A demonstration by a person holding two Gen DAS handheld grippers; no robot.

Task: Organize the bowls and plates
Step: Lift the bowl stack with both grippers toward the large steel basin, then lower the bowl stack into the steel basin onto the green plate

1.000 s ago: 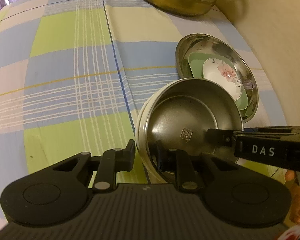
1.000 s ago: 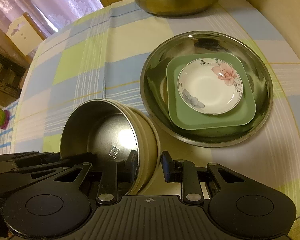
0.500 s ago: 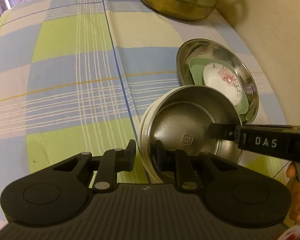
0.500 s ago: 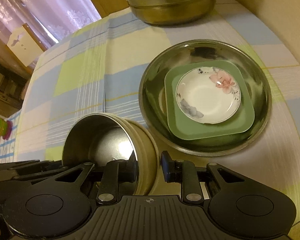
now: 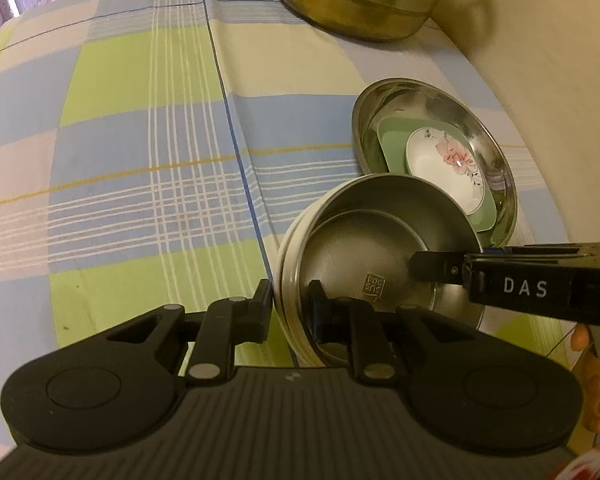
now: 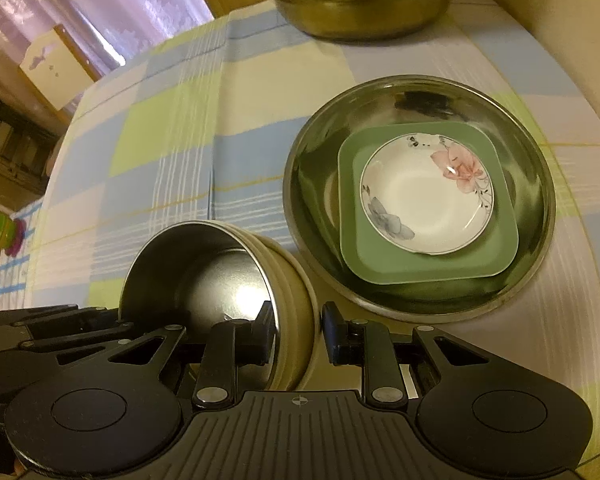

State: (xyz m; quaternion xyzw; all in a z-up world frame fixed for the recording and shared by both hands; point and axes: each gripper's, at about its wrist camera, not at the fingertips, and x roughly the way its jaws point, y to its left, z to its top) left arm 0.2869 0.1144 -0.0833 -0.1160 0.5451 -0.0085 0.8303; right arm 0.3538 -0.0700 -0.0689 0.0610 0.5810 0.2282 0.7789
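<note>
A steel-lined cream bowl (image 5: 372,256) is held off the checked tablecloth (image 5: 140,140) by both grippers. My left gripper (image 5: 290,308) is shut on its near rim, one finger inside, one outside. My right gripper (image 6: 296,328) is shut on the opposite rim of the bowl (image 6: 220,276); its finger also shows in the left wrist view (image 5: 500,280). To the right, a large steel basin (image 6: 532,152) holds a green square plate (image 6: 496,252) with a white floral dish (image 6: 424,196) on top; the basin shows in the left wrist view too (image 5: 488,136).
A big brass-coloured pot (image 5: 360,0) stands at the back of the table, also in the right wrist view (image 6: 364,4). A cream wall (image 5: 540,80) borders the table on the right. Curtains and a small cabinet (image 6: 56,68) lie beyond the far left edge.
The bowl and both grippers have risen and drawn back slightly, so the basin looks farther in the left wrist view. Both grips are unchanged.
</note>
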